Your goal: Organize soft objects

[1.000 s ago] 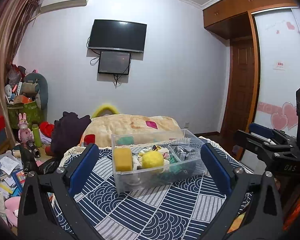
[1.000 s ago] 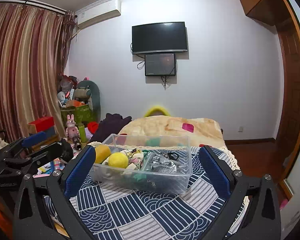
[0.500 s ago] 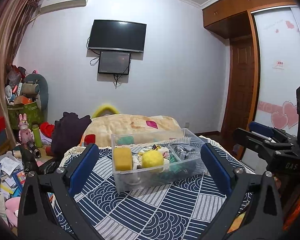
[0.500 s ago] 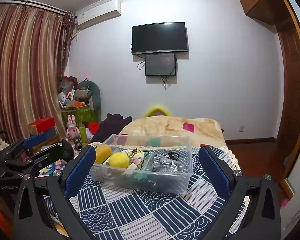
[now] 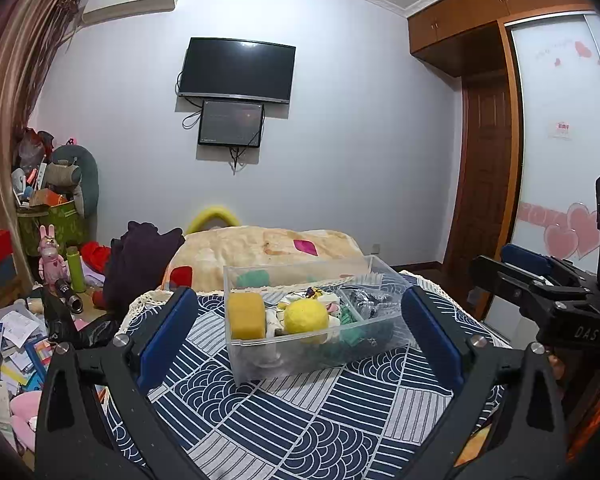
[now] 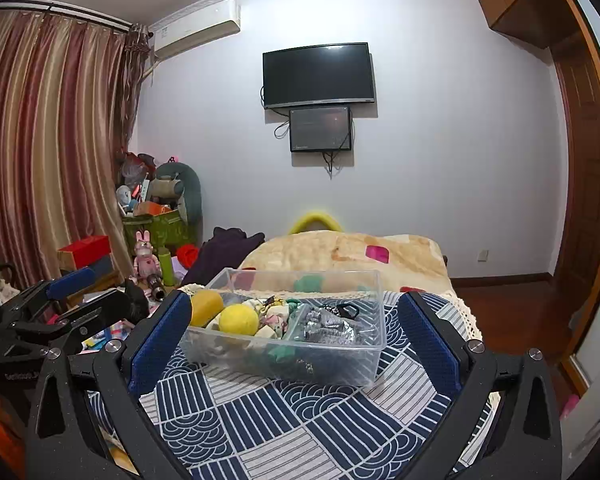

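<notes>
Nothing moved since before: both grippers' jaws wide, empty, facing clear bin (image 5: 312, 344).

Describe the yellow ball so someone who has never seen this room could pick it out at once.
On the table with the navy patterned cloth stands a clear plastic bin. In its larger compartment, left of the divider in the left wrist view, the yellow ball lies atop small soft items. It is round and fuzzy, unlike the blocky orange-yellow sponge to its left.

Bin (image 5: 312, 344) on the tablecloth (image 5: 300, 412); inside, sponge (image 5: 246, 316) left of ball (image 5: 306, 316).
</notes>
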Demonstrator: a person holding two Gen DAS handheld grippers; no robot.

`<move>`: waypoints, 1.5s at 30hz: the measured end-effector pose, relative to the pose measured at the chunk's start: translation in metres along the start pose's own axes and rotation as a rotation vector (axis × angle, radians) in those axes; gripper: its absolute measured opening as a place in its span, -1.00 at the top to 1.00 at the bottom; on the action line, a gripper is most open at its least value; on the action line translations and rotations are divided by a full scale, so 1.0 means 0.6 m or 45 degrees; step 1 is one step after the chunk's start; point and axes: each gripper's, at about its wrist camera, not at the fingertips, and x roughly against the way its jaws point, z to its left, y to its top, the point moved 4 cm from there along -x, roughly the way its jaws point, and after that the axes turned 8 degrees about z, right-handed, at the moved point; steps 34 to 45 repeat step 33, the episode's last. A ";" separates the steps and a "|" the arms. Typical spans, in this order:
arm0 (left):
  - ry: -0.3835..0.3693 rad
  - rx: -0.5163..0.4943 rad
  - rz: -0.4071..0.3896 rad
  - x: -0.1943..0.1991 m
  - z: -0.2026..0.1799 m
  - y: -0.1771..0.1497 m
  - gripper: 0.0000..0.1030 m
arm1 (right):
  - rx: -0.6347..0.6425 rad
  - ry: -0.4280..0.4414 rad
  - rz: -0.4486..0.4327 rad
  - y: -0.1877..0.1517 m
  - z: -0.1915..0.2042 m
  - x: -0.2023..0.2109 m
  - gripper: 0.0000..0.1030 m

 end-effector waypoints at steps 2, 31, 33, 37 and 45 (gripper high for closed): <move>-0.003 0.005 0.000 0.000 0.001 0.000 -1.00 | -0.002 0.001 -0.002 0.002 0.001 0.001 -1.00; -0.071 -0.006 0.043 -0.002 -0.005 -0.002 -1.00 | -0.008 0.006 0.024 -0.010 0.004 -0.003 -1.00; -0.072 -0.003 0.044 -0.002 -0.004 -0.002 -1.00 | -0.008 0.006 0.027 -0.011 0.003 -0.005 -1.00; -0.072 -0.003 0.044 -0.002 -0.004 -0.002 -1.00 | -0.008 0.006 0.027 -0.011 0.003 -0.005 -1.00; -0.072 -0.003 0.044 -0.002 -0.004 -0.002 -1.00 | -0.008 0.006 0.027 -0.011 0.003 -0.005 -1.00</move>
